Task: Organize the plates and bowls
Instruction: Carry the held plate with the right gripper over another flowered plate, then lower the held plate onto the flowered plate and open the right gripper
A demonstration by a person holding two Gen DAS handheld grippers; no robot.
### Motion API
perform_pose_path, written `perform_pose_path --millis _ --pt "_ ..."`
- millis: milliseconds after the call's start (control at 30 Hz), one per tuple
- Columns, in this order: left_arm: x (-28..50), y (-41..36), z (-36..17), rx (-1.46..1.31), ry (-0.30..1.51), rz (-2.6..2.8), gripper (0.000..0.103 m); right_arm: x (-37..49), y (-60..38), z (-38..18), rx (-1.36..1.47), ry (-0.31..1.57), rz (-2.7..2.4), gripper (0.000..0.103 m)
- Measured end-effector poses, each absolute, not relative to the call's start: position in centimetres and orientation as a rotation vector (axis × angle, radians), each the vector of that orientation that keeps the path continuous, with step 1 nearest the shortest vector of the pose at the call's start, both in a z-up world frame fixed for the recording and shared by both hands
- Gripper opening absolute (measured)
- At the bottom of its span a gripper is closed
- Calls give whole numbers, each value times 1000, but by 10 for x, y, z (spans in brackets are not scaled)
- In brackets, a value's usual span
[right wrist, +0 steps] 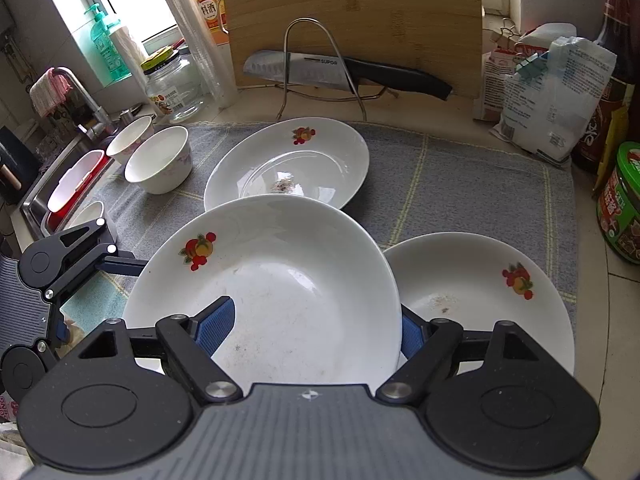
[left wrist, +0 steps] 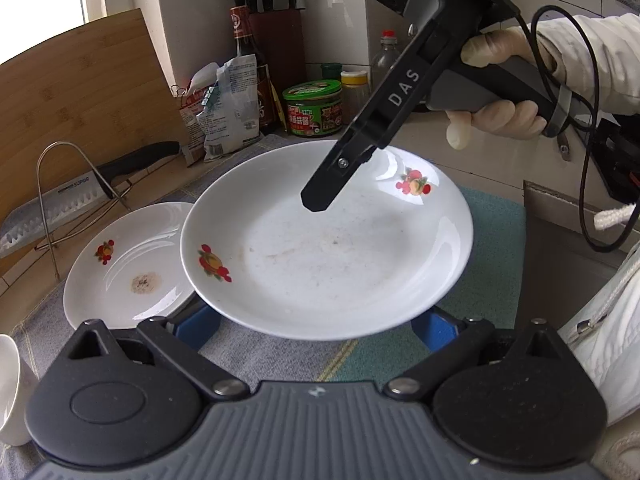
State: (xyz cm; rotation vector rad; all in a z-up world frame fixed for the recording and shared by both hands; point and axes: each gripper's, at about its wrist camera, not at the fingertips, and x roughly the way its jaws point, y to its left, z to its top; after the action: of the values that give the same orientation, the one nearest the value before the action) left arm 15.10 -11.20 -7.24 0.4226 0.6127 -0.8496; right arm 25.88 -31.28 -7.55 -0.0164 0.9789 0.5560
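The large plate (right wrist: 280, 272) is lifted above the grey mat (right wrist: 460, 168), overlapping two fruit-patterned plates: the far plate (right wrist: 288, 160) and the right plate (right wrist: 480, 300). Your right gripper (right wrist: 308, 330) grasps its near rim, one blue pad (right wrist: 216, 326) inside, one beneath. Your left gripper (left wrist: 316, 326) sits spread under the opposite rim; two bowls (right wrist: 160, 164) stand left.

Knife (right wrist: 344, 72) against cutting board (right wrist: 352, 12)
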Motion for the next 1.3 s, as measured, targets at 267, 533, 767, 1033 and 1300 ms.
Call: perform_pose_path --millis 267,533,767,1033,1300 --pt "170 -151 -75 429 611 -906 101 264 -354 -77 5 973 494 87" --pt "180 -179 -82 434 636 -941 101 271 -382 -87 29 987 453 87" --pt "189 -193 -85 447 646 -954 100 275 -394 -93 37 1000 439 87" --pt "190 -197 -86 452 663 -949 101 283 -399 -98 38 1012 446 87" --pt "191 -203 -87 452 693 -952 100 288 -400 -103 38 1023 445 87"
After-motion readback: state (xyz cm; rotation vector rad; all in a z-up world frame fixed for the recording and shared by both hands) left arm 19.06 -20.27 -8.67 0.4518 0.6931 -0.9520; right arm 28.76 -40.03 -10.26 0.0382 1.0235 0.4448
